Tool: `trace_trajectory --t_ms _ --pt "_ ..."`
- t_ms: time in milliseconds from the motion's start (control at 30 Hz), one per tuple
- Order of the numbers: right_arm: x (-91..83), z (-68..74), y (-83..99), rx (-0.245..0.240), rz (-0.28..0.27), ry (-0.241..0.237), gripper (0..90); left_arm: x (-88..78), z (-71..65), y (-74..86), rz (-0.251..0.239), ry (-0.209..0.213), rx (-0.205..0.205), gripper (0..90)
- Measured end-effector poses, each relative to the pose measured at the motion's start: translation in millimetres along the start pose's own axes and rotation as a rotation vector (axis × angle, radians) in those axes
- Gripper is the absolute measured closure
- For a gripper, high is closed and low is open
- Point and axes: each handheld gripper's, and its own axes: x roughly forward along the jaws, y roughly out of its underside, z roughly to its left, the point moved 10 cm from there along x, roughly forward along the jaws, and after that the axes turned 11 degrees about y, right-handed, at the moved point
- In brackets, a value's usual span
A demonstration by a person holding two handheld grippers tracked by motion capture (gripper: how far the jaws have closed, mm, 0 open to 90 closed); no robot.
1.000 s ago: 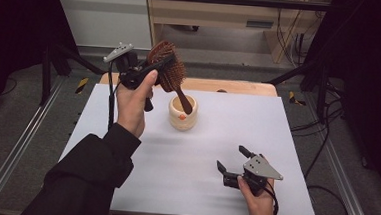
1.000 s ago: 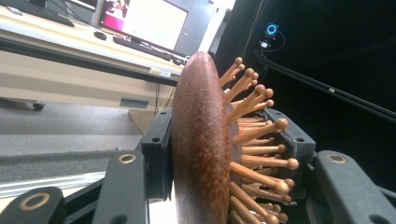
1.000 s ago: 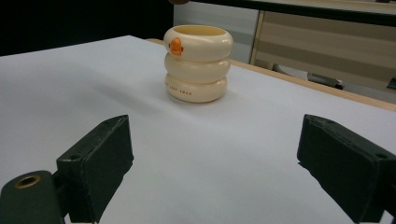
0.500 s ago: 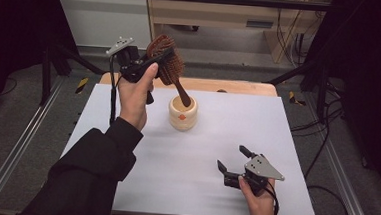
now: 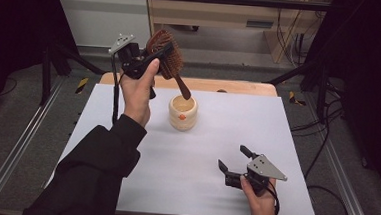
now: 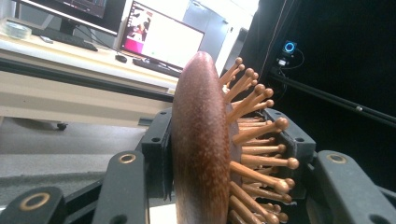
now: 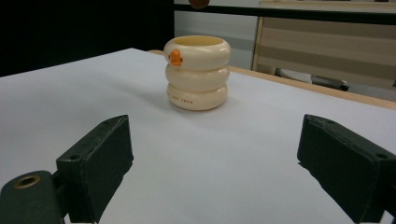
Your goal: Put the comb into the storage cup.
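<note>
Left gripper (image 5: 157,55), clamped on a wooden hairbrush (image 5: 167,60), holds it above the cream cup (image 5: 182,112) at the table's (image 5: 296,144) far centre; a swinging handle could topple the cup. Right gripper (image 5: 232,166) rests wide open, empty, near right.

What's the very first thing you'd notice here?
A brown wooden hairbrush held up in the air, clamped between the jaws of the left gripper, its handle pointing down over a cream ringed cup on the white table. Near the table's front edge, the right gripper sits open and empty.
</note>
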Motion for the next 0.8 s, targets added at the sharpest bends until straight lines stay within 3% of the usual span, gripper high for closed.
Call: trace_trajectory --t_ms 400,633,800 --pt "-1.9 -0.3 -0.3 0.017 -0.003 0.003 10.3 4.6 9.6 2.8 -0.021 -0.031 0.015 48.9" --pt "-1.9 -0.1 -0.6 0.018 -0.006 0.002 10.1 5.2 13.0 4.4 -0.013 -0.047 0.045 48.9" --pt "-1.7 -0.5 -0.5 0.015 -0.008 0.001 10.0 5.0 16.7 6.1 -0.01 -0.05 0.039 48.9"
